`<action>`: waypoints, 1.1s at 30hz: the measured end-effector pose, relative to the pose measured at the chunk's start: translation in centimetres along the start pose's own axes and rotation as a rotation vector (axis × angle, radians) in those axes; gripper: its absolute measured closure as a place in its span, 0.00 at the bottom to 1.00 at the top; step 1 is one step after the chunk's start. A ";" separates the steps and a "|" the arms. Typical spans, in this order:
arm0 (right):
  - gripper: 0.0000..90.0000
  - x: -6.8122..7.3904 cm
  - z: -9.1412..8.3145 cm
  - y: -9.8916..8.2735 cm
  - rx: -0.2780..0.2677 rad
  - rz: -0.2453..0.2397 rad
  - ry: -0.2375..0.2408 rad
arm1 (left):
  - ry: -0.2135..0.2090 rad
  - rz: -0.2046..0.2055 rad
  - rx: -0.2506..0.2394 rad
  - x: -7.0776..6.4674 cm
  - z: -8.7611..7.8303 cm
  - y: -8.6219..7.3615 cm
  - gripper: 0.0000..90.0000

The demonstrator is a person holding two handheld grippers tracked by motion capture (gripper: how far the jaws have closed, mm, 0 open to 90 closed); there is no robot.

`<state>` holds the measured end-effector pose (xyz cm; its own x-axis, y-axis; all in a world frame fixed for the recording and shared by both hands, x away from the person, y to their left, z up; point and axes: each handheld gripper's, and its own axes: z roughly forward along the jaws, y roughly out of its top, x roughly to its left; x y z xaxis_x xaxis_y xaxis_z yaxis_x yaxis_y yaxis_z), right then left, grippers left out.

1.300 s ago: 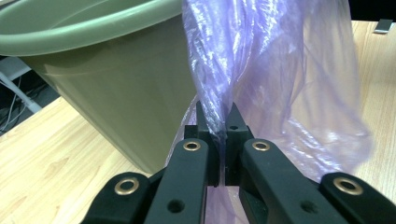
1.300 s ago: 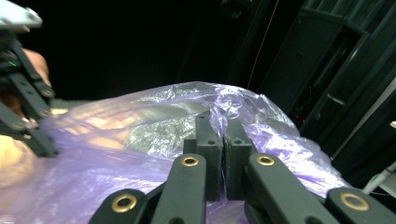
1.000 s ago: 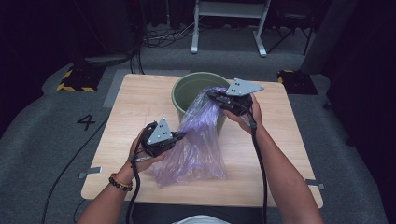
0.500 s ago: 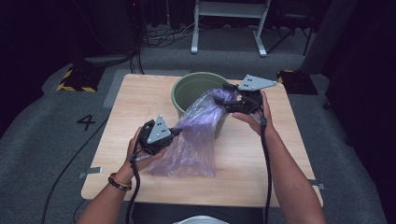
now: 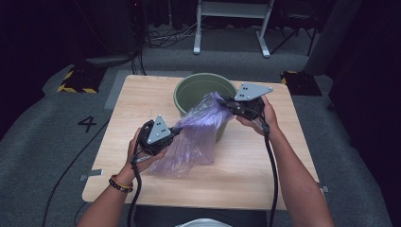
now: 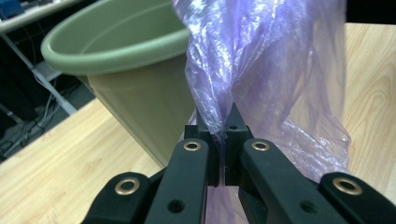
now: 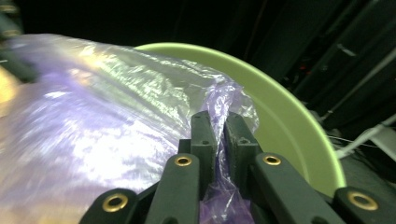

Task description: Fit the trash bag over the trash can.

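The counter [image 5: 142, 99] carried a green bucket [image 5: 198, 87] toward its far edge. A purple plastic bag [image 5: 194, 142] draped from the bucket's rim down its near side. The right gripper [image 5: 226, 103], fingers having just closed, pinched the bag above the rim; the left gripper [image 5: 177, 131] clenched it nearer.

The purple plastic bag [image 5: 194, 139] drapes over the green bucket's [image 5: 198, 87] front wall, hiding it. In the right gripper view the bag's left stretch is blurred, the bucket's rim cut off.
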<state>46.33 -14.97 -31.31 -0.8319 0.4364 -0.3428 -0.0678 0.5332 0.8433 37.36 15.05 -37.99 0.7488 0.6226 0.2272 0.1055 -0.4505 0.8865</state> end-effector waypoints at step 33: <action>0.30 -4.3 -0.9 -0.4 -0.052 0.281 0.049 | 0.101 -0.049 0.066 3.2 -0.2 0.2 1.00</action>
<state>49.46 -17.69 -29.81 -0.8475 0.5256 -0.0734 0.1418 0.3575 0.9231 39.60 17.10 -36.99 0.6727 0.7045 0.2265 0.1861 -0.4572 0.8697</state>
